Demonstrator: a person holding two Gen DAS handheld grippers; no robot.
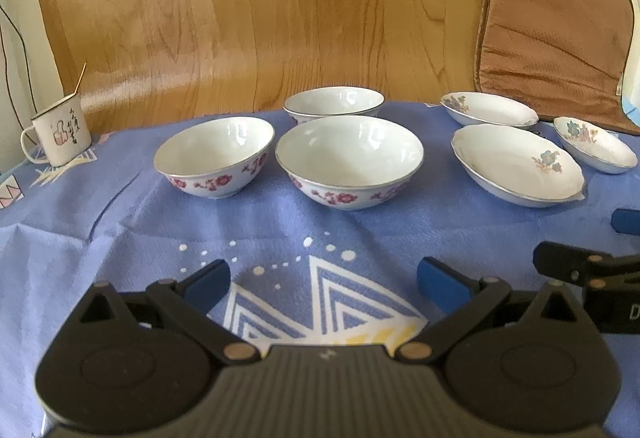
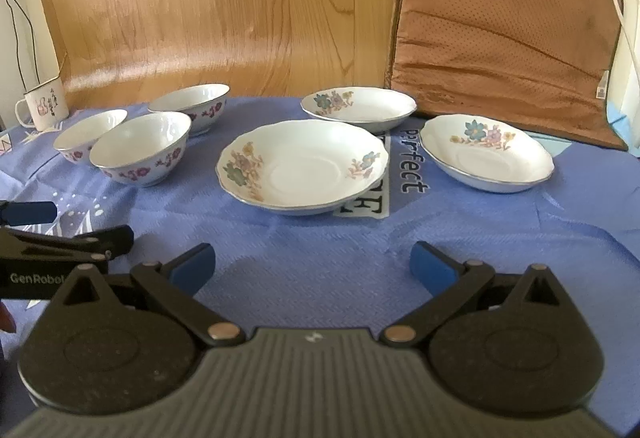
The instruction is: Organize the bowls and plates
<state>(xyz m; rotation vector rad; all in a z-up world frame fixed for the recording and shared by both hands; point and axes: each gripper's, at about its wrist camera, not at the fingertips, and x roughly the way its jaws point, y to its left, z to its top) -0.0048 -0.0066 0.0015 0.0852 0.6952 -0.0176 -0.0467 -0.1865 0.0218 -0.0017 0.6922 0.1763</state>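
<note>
Three white bowls with red flowers stand apart on the blue cloth: a near one (image 1: 349, 162), one to its left (image 1: 214, 157), one behind (image 1: 333, 101). The right wrist view shows the same bowls (image 2: 140, 148) at the left. Three white flowered plates lie to the right: a near large plate (image 2: 302, 166), a far plate (image 2: 358, 108), a right plate (image 2: 490, 158). In the left wrist view the plates (image 1: 516, 164) sit at the right. My left gripper (image 1: 324, 280) is open above bare cloth short of the bowls. My right gripper (image 2: 312, 264) is open short of the large plate, nothing between its fingers.
An enamel mug (image 1: 58, 134) stands at the cloth's far left corner. A wooden board (image 1: 240, 18) rises behind the table, and a brown cushion (image 2: 504, 22) leans at the back right. The two grippers hang side by side near the front edge.
</note>
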